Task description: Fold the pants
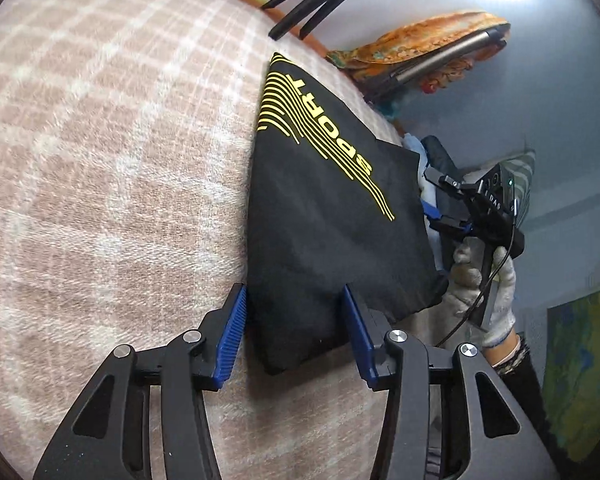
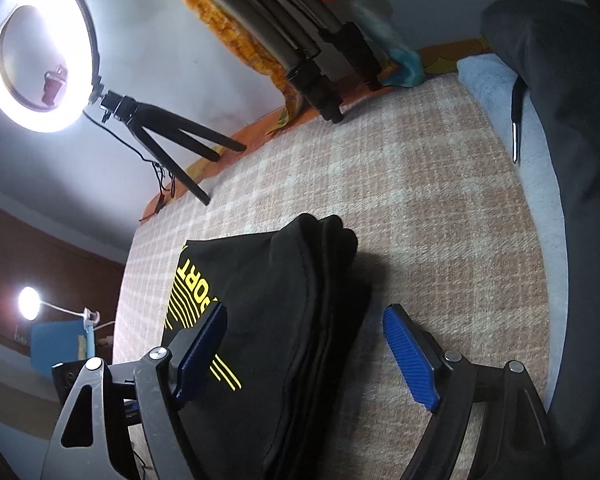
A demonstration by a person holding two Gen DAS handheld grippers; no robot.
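Observation:
The black pants [image 1: 328, 232] with yellow "SPORT" lettering lie folded into a compact stack on the checked beige blanket [image 1: 100, 160]. My left gripper [image 1: 294, 300] is open, its blue pads either side of the stack's near corner, holding nothing. The right gripper shows in the left wrist view [image 1: 452, 200] at the stack's far side, held by a gloved hand. In the right wrist view the pants [image 2: 292, 320] lie with layered folded edges showing; my right gripper [image 2: 306, 316] is open over that edge, with one pad above the lettering and the other above the blanket [image 2: 440, 208].
A ring light on a small tripod [image 2: 160, 136] stands at the blanket's far edge. Folded black tripod legs [image 2: 320, 80] and orange patterned fabric [image 1: 420, 36] lie along the wall. A dark garment on a light blue towel [image 2: 484, 76] is at the right.

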